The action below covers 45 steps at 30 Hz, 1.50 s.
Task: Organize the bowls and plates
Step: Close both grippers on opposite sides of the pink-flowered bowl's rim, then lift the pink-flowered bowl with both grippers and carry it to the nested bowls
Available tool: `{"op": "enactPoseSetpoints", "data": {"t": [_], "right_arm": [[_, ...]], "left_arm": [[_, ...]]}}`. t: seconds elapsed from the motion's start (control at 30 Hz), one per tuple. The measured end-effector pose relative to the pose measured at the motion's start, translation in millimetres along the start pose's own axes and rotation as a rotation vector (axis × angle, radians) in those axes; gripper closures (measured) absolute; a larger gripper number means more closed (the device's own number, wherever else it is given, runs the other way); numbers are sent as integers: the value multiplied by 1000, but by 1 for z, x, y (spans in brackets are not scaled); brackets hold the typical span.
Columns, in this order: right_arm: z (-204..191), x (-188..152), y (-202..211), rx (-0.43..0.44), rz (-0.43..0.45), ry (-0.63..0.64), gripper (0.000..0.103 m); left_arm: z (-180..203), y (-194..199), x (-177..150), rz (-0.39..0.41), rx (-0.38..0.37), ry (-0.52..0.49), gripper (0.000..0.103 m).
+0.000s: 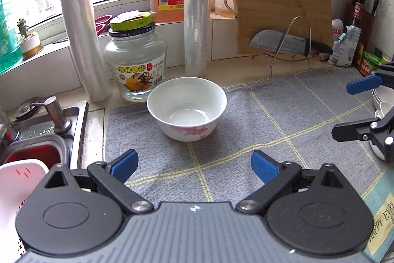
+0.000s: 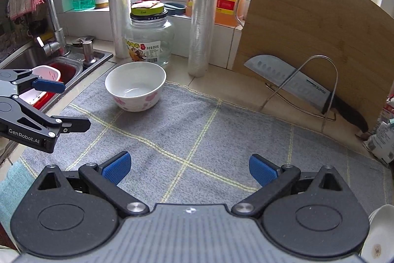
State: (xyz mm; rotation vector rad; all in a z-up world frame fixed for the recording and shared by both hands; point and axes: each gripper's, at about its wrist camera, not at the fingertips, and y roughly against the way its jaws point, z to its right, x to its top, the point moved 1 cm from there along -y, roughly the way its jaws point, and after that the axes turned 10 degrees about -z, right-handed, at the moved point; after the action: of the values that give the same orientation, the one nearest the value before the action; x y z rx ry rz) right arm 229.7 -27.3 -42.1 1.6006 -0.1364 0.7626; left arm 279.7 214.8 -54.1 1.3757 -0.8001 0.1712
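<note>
Left wrist view: both tools, left tool (image 1: 194,165) and right tool (image 2: 189,169), gape empty before the white pink-flowered ceramic bowl (image 1: 187,108) on the grey checked mat (image 1: 270,130).

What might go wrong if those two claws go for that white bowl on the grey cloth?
The bowl stands close to a glass jar and two upright rolls of plastic film; a wide approach by the open left gripper might knock one over. A cleaver lies bare on the wire rack near the right gripper, so a careless sweep could catch it. Glazed china may also slip from the pads.
</note>
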Motion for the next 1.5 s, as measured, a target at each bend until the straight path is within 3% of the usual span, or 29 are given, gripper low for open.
{"op": "enactPoseSetpoints", "data": {"t": [0.23, 0.37, 0.53, 0.83, 1.03, 1.27, 1.5], "right_arm": [[-15, 39, -30, 5, -60, 171, 0], [-23, 61, -59, 13, -118, 272, 0], [-28, 82, -92, 83, -175, 354, 0], [-47, 105, -129, 169, -193, 529, 0], [-46, 117, -142, 213, -187, 550, 0], [-45, 124, -143, 250, -174, 597, 0], [-49, 121, -135, 253, -146, 653, 8]], "left_arm": [[-22, -34, 23, -69, -73, -205, 5], [-30, -55, 34, -111, -76, -293, 6], [-34, -71, 39, -143, -96, -372, 6], [-45, -80, 48, -141, -164, -451, 6], [-45, -89, 54, -133, -175, -491, 7], [-44, -90, 55, -118, -215, -568, 9], [-45, -91, 57, -113, -257, -621, 11]]}}
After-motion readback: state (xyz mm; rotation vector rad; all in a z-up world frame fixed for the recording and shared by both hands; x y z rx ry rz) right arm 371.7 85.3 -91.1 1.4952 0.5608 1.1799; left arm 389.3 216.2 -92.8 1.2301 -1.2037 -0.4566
